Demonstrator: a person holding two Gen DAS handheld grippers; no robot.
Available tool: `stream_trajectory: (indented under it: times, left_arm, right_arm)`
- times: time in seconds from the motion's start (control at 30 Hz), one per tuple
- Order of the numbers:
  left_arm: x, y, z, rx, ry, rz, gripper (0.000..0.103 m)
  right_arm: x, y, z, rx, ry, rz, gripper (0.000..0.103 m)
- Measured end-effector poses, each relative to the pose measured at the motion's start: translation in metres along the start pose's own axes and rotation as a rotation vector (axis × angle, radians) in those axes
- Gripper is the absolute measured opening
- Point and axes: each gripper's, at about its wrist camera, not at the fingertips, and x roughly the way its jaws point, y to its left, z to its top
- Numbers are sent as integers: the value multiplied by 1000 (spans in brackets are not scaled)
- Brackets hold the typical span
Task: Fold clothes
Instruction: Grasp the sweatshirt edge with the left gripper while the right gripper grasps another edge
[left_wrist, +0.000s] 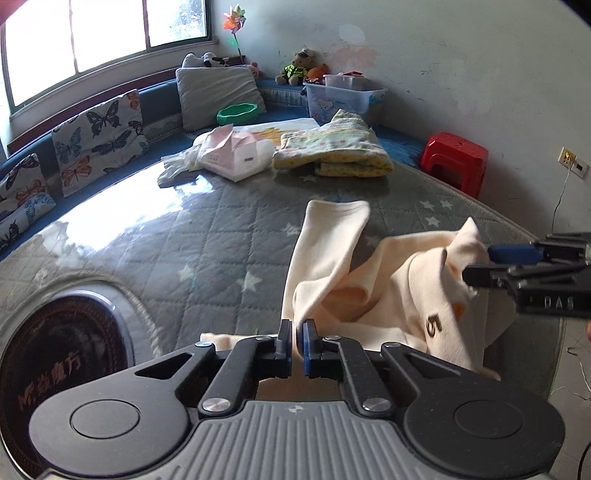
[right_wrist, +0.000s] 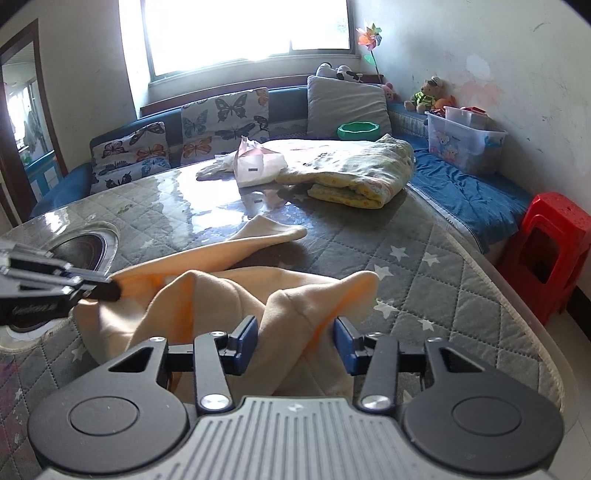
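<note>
left claw (left_wrist: 297, 338) clamped on cream garment (left_wrist: 369, 280) | right claw (left_wrist: 476, 266) at collar

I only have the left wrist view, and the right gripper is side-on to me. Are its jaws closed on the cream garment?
Observer: No. The right wrist view shows the right gripper with its jaws apart and a raised fold of the cream garment between them.
Operator: What lies beyond the butterfly cushions, past my left edge?
Observer: A dark-framed doorway stands past the butterfly cushions, at the end of the couch.
</note>
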Motion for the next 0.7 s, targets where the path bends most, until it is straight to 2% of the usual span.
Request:
stream_trajectory:
  times: [0.17, 0.33, 0.37, 0.4, 0.47, 0.57, 0.63, 0.7]
  left_arm:
    - [-12, 6, -10, -21, 1, -16, 6]
    - [-15, 7, -6, -35, 1, -19, 13]
    - [-15, 6, -5, -34, -3, -16, 17]
    - [-15, 5, -2, -37, -5, -11, 30]
    - [-15, 3, 2, -43, -17, -16, 44]
    - [-15, -2, 11, -51, -32, -26, 54]
    - [-12, -4, 19, -61, -37, -34, 60]
    - [-4, -6, 26, -67, -29, -42, 63]
  right_arm:
    - [2, 0, 6, 18, -17, 21, 46]
    - [8, -6, 18, 87, -30, 50, 47]
    - [11, -7, 18, 94, -21, 42, 46]
    - [16, -7, 18, 93, -7, 30, 46]
    - [21, -7, 15, 81, 14, 22, 45]
    - [19, -2, 8, 38, 17, 7, 34]
    - [14, -2, 5, 25, 9, 10, 21]
    - [9, -2, 4, 13, -1, 13, 19]
